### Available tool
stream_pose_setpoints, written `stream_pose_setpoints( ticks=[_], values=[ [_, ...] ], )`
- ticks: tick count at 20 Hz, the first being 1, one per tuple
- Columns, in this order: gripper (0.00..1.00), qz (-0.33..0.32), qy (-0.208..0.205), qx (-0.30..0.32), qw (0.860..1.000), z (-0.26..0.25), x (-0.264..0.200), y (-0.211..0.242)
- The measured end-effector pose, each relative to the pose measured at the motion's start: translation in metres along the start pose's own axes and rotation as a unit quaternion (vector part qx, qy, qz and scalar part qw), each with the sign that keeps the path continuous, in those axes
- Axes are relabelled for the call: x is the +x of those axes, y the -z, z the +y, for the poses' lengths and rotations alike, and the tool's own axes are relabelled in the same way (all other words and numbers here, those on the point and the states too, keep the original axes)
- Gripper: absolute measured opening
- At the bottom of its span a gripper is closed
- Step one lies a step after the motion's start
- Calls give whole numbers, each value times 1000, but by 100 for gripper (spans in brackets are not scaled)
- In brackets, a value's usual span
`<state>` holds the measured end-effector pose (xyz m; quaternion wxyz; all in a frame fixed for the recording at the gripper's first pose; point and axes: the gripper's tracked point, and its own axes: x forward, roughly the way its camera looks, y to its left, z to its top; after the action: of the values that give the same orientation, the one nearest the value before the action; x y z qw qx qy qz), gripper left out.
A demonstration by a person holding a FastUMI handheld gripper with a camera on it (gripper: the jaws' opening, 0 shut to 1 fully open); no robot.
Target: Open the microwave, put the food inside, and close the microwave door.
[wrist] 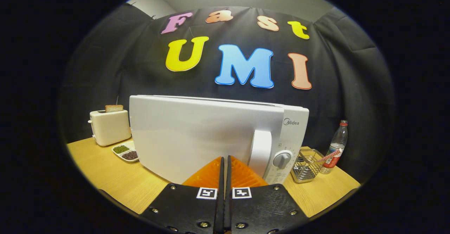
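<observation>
Two gripper fingers pressed together, seemingly touching the microwave door.

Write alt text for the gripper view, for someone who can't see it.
A white microwave stands on a wooden table, its door swung partly out, with the gripper shut and empty just before it. A toaster holding bread and a two-part dish sit to one side, a wire basket and water bottle to the other.
</observation>
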<state>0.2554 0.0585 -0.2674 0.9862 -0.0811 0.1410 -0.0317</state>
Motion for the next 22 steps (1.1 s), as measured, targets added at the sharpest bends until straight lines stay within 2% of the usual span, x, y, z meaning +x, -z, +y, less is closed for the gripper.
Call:
stream_pose_setpoints(
  ticks=[7,11,13,14,16,18,20,22],
  values=[
    [1,-17,16,-12,1000,-4,37,-2],
    [2,-39,25,-56,997,-4,40,-4],
    [2,-31,17,-22,999,-6,44,-1],
    [5,-18,21,-16,999,-3,48,0],
    [9,-13,19,-26,999,-4,46,1],
    [9,3,6,-10,1000,-2,42,3],
    [8,35,-15,24,999,4,30,10],
    [8,26,-13,31,999,0,13,-1]
  ],
)
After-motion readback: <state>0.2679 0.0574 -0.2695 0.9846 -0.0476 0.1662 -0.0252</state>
